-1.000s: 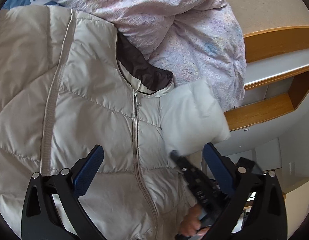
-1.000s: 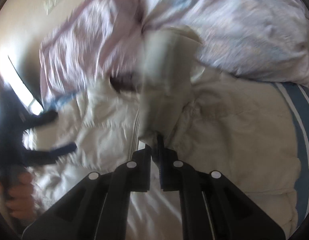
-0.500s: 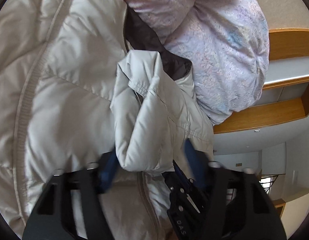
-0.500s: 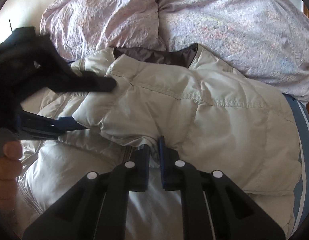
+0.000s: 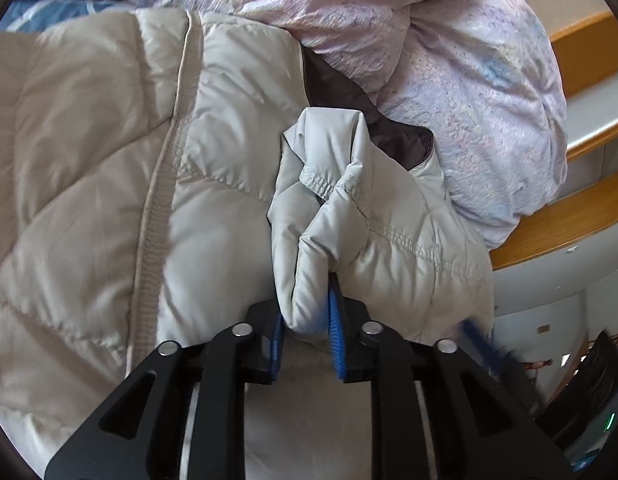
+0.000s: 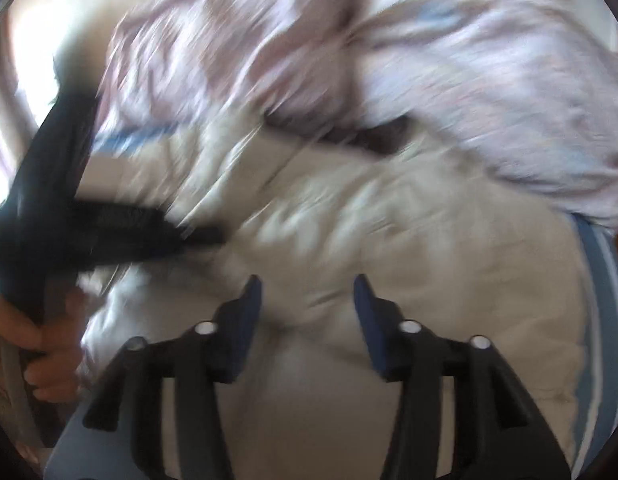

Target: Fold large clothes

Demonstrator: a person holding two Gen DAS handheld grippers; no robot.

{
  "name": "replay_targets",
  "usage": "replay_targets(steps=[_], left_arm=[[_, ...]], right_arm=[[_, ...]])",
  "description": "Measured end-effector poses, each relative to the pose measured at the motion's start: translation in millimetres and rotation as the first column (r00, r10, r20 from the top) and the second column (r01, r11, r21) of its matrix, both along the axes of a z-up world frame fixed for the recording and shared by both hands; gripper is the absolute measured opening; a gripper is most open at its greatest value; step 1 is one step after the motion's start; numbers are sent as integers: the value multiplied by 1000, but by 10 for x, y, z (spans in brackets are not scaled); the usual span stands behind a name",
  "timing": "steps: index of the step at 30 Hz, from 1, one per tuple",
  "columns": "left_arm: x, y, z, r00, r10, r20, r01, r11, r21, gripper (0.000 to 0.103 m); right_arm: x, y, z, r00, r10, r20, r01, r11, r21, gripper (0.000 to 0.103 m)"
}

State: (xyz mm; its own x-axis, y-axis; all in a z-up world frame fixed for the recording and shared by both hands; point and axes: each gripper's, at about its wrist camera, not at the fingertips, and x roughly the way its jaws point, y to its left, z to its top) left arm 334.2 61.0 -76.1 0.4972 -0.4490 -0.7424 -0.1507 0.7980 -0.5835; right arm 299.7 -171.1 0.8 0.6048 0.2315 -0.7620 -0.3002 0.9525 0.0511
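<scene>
Right between its blue-padded fingers, the left gripper (image 5: 307, 334) pinches a bunched fold of the jacket sleeve (image 5: 361, 240), the pale grey quilted fabric squeezed tight in the narrow gap between the jaws. Ahead of the fingertips the sleeve's elastic-stitched cuff (image 5: 329, 184) puckers open, and it lies doubled over the chest of the beige puffer jacket (image 5: 109, 168), which spreads flat to the left of the tool with a long stitched seam running down it. Just beyond the cuff sits the jacket's dark brown collar lining (image 5: 349, 96). Farther ahead and to the right, a crumpled pink-lilac duvet (image 5: 449, 40) is heaped against the collar, with a wooden bed frame (image 5: 569, 216) past it on the far right and a strip of blue striped sheet (image 5: 49, 10) at the upper left. The right wrist view is heavily motion-blurred; the right gripper (image 6: 307, 300) has its jaws standing wide apart with nothing between the blue pads, hovering over the white bulk of the jacket (image 6: 409, 240). To its left in that view the other tool appears as a dark blurred shape reaching onto the jacket, with the person's left hand (image 6: 41, 344) wrapped around its handle. Beyond lies the same duvet (image 6: 449, 60), and the blue striped sheet (image 6: 601, 280) shows at the right edge.
</scene>
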Motion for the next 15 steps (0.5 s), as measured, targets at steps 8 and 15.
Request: replay_targets(steps=[8, 15], left_arm=[[-108, -153, 682, 970, 19, 244, -66, 980, 187, 60], [281, -558, 229, 993, -52, 102, 25, 968, 248, 59]], right_arm=[[430, -828, -27, 952, -305, 15, 305, 952, 2, 44], [662, -716, -479, 942, -331, -60, 322, 939, -122, 45]])
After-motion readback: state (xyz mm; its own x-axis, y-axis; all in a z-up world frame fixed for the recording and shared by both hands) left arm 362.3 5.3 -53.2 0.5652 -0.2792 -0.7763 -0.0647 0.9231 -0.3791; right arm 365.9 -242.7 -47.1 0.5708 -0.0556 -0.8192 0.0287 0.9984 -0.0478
